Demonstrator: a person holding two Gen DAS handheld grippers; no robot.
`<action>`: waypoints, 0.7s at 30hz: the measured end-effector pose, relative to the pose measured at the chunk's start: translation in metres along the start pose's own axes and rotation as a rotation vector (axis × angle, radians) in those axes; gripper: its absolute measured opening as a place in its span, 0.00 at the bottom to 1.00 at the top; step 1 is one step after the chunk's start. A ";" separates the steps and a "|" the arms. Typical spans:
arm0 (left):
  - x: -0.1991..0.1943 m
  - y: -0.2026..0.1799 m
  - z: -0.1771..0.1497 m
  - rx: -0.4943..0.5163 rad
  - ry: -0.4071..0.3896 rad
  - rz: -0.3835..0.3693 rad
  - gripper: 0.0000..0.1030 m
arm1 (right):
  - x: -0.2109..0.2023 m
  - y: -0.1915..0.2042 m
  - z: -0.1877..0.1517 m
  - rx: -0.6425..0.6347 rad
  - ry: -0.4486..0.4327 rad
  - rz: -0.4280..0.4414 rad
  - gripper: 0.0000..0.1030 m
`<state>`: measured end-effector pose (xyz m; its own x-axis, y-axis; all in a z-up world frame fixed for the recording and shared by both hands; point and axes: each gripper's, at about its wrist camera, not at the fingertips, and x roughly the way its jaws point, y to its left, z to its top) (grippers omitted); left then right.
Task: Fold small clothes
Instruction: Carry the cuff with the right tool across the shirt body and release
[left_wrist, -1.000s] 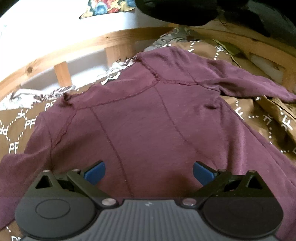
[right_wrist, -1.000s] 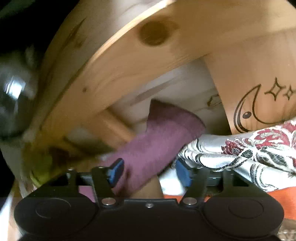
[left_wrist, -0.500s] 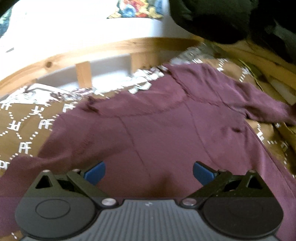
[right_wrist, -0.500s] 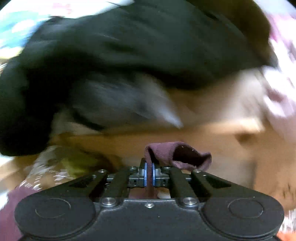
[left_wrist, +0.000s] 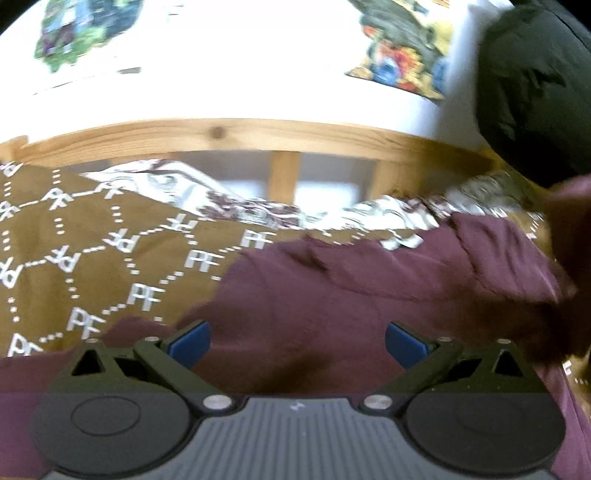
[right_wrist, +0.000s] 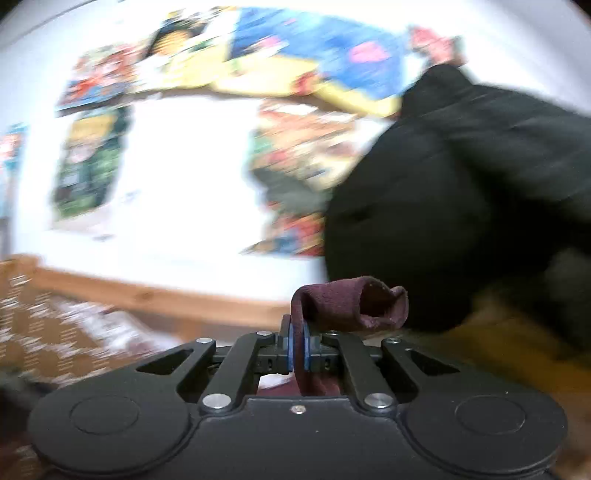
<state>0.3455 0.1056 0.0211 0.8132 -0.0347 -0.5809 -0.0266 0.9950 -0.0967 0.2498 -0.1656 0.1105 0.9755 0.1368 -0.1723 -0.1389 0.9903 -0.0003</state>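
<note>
Brown blanket (left_wrist: 74, 258) with white lettering at left, spread over the bed. Maroon shirt (left_wrist: 351, 295) lying on it, filling centre and right of the left wrist view, touching a patterned white cloth (left_wrist: 258, 212) behind. Left tongs (left_wrist: 297, 339) spread wide above the shirt body, holding nothing. Wooden rail (left_wrist: 221, 134) beyond, posters (left_wrist: 406, 62) on the wall, black garment (left_wrist: 535, 92) at far right. Right tongs (right_wrist: 298, 349) clamped tight on the sleeve cuff (right_wrist: 351, 302), lifted clear, cuff end curling open rightward; background blurred.

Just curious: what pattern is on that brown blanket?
White dotted hexagons with "PF" letters on the blanket; left wrist view.
</note>
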 end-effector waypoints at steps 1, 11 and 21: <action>-0.001 0.005 0.000 -0.008 -0.003 0.010 1.00 | -0.001 0.013 -0.009 -0.012 0.033 0.044 0.04; 0.003 0.020 -0.021 -0.024 0.051 -0.002 1.00 | -0.018 0.088 -0.098 -0.281 0.355 0.371 0.04; 0.006 0.006 -0.025 -0.034 0.055 -0.159 1.00 | -0.044 0.091 -0.127 -0.353 0.493 0.499 0.44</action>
<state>0.3361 0.1085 -0.0034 0.7759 -0.1975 -0.5991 0.0793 0.9727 -0.2179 0.1728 -0.0841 -0.0075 0.6071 0.4549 -0.6515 -0.6672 0.7371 -0.1071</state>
